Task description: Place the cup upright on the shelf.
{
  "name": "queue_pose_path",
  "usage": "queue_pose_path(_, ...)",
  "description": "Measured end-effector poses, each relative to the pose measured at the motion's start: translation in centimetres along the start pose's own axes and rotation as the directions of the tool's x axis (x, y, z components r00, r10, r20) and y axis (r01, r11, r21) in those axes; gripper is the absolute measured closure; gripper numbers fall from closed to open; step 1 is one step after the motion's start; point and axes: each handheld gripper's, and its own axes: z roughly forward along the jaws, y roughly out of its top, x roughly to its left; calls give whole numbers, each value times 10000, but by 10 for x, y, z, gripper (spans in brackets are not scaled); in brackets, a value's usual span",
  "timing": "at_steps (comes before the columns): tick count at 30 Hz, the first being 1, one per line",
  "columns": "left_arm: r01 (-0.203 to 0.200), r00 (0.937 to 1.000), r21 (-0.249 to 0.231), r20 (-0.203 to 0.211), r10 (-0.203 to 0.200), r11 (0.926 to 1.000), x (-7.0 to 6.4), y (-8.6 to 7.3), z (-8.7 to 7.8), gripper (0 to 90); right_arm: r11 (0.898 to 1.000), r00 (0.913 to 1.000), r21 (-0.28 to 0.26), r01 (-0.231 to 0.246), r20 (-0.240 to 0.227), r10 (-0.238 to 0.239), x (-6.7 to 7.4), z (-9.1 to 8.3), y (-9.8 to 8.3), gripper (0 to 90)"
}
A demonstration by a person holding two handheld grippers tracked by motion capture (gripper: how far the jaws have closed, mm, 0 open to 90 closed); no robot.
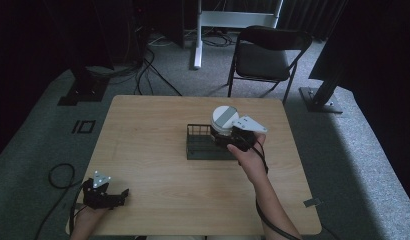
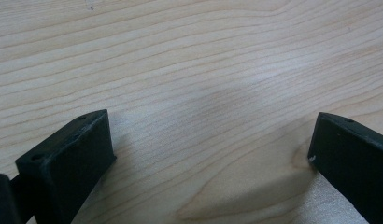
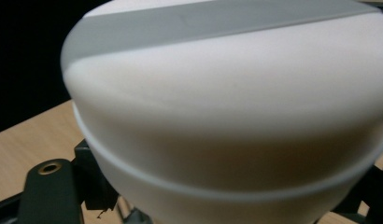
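Right gripper [image 1: 227, 136] has its jaws closed on a white round container [image 1: 224, 120], held over the right end of the black wire basket [image 1: 198, 150], mid tabletop [image 1: 143, 150]. Judged step: lower level, clear rim. Left gripper [image 1: 124, 193] idle near left, jaws spread.

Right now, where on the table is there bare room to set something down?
Bare wood: the far-left table beyond the left gripper, left of the rack; the near middle between the grippers. Crowded: the rack, with the right gripper holding the white container over it.
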Motion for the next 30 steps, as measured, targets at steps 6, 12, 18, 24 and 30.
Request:
queue_pose_path(6,19,10000,-14,-6,-19,10000,0,0,0,2,9993,9971,86,-369,676,362,-9,12,-1,179)
queue_pose_path(12,13,10000,-10,-5,-13,10000,0,0,0,2,9979,9914,461,-451,1248,391,-9,23,-3,179)
queue_pose_path(18,16,10000,-12,-4,-16,10000,0,0,0,2,9907,9785,947,-976,1907,781,-12,32,-12,179)
queue_pose_path(24,13,10000,-10,-4,-13,10000,0,0,0,2,9809,9723,1374,-1375,2077,1072,-13,41,-22,180)
queue_pose_path(30,15,10000,-10,-3,-15,10000,0,0,0,2,9740,9681,1746,-1447,2285,1029,-11,48,-30,180)
